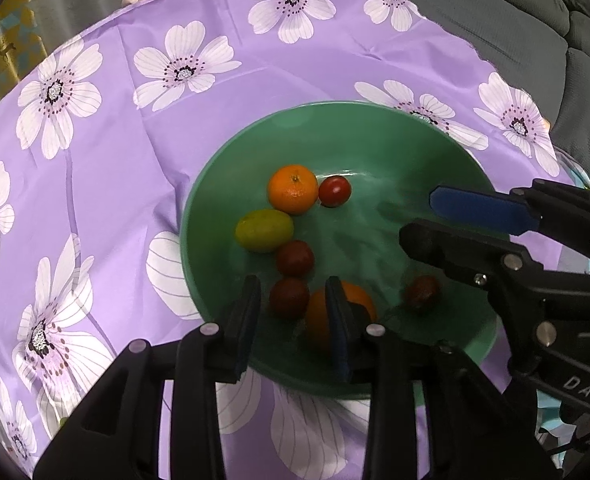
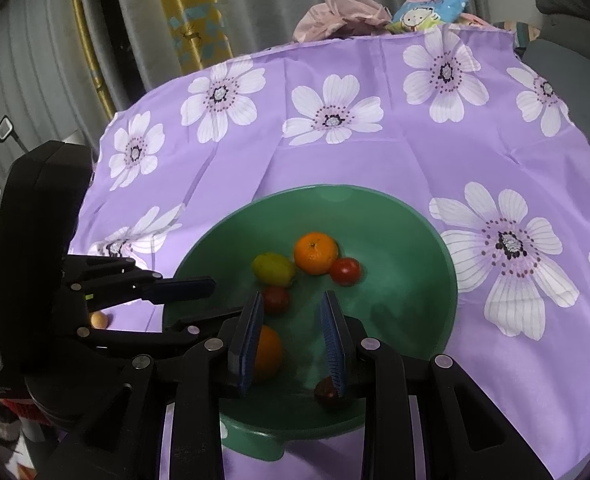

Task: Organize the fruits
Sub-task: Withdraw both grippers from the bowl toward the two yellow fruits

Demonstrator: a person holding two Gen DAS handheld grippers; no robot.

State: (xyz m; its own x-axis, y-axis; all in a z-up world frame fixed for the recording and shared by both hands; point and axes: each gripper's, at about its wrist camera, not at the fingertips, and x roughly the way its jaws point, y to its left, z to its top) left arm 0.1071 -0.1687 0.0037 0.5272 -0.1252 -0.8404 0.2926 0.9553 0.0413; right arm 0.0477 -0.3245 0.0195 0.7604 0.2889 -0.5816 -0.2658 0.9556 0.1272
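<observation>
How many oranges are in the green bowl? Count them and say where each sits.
2. The far orange lies beside a red tomato; the near orange lies partly behind the left gripper. More may be hidden behind it.

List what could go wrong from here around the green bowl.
1. Both grippers crowd one bowl. The right gripper reaches in beside the left gripper, so they may collide.
2. A dark red fruit shows between the left gripper's fingers, right beside an orange. Closing might pinch both or send one rolling.
3. The green bowl sits on a creased purple cloth. A push on the rim could slide it.
</observation>
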